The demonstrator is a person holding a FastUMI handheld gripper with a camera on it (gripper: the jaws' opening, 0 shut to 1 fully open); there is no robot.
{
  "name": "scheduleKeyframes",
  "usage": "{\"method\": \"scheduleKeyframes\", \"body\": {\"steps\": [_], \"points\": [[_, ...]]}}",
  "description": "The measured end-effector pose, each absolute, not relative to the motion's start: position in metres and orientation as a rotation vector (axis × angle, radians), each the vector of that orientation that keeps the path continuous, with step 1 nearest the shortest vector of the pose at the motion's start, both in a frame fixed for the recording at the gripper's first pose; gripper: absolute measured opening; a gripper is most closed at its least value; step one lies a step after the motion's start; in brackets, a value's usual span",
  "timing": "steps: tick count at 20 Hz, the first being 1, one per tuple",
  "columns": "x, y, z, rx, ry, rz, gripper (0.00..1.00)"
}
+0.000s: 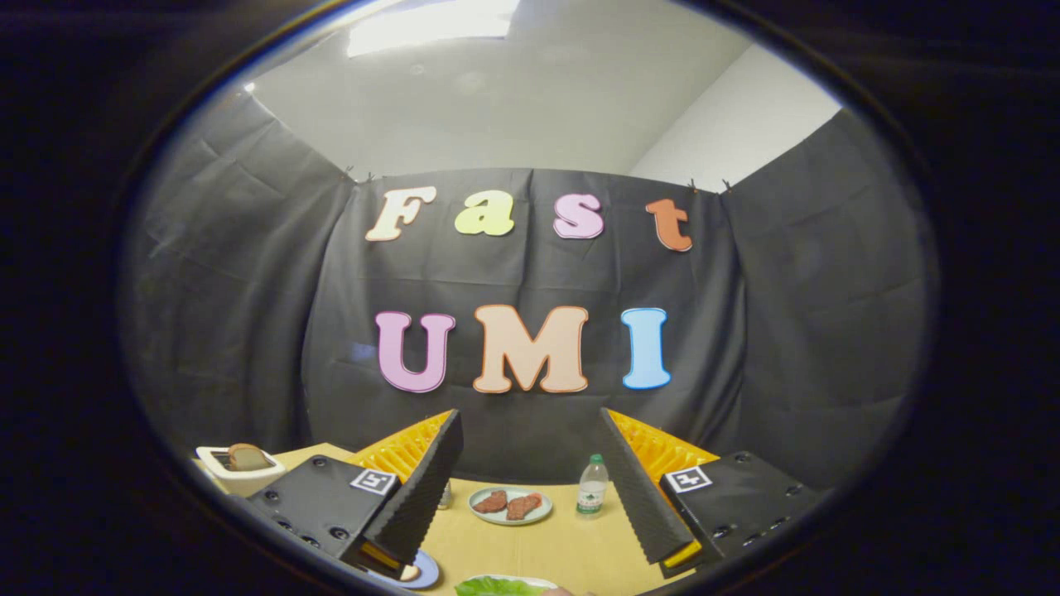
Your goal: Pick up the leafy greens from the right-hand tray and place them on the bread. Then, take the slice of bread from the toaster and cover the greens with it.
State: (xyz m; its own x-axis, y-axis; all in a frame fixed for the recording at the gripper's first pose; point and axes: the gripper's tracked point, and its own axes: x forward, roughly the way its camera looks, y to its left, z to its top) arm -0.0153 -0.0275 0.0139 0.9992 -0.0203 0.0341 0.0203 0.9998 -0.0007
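The worktop [530, 542] is a pale wood-grain surface with a smooth matte finish. Black cloth hangs behind it as the booth wall, creased and pinned at its upper corners; above the cloth are a plain white wall and ceiling with one bright light panel.

The hand-held gripper [530, 497] has its two fingers spread wide apart with nothing between them. Each finger carries a black ribbed pad [418, 497] backed by orange ridged plastic, mounted on a black block with a square printed marker.

All positions below are given relative to the plate of meat [510, 505], a round pale plate that lies on the worktop in the gap between the fingers and holds two reddish-brown slices.

- Clear plastic bottle [591, 486]: upright, just to the right of the plate, white cap, green-and-white label.
- Toaster [238, 469]: white, well to the left of the plate, beyond the left finger. A slice of bread [246, 456] with a brown crust stands in its slot.
- Leafy greens [499, 587]: nearer the camera than the plate, ruffled and bright green, on a white tray whose rim alone is visible; cut off below.
- Blue-rimmed plate [422, 571]: to the near left, mostly hidden by the left finger. A pale piece lies on it; its nature cannot be determined.
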Motion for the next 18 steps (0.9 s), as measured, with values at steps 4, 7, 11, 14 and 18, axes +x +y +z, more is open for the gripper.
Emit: {"method": "scheduleKeyframes", "body": {"steps": [4,7,11,14,18], "points": [[-0.016,-0.027,0.007,-0.006,-0.018,0.000,1.00],[-0.014,-0.032,0.003,-0.033,-0.009,0.018,1.00],[-0.010,-0.042,-0.005,-0.047,0.001,0.049,1.00],[-0.008,-0.047,-0.016,-0.070,0.017,0.093,1.00],[-0.004,-0.042,-0.051,-0.115,0.100,0.209,1.00]]}}
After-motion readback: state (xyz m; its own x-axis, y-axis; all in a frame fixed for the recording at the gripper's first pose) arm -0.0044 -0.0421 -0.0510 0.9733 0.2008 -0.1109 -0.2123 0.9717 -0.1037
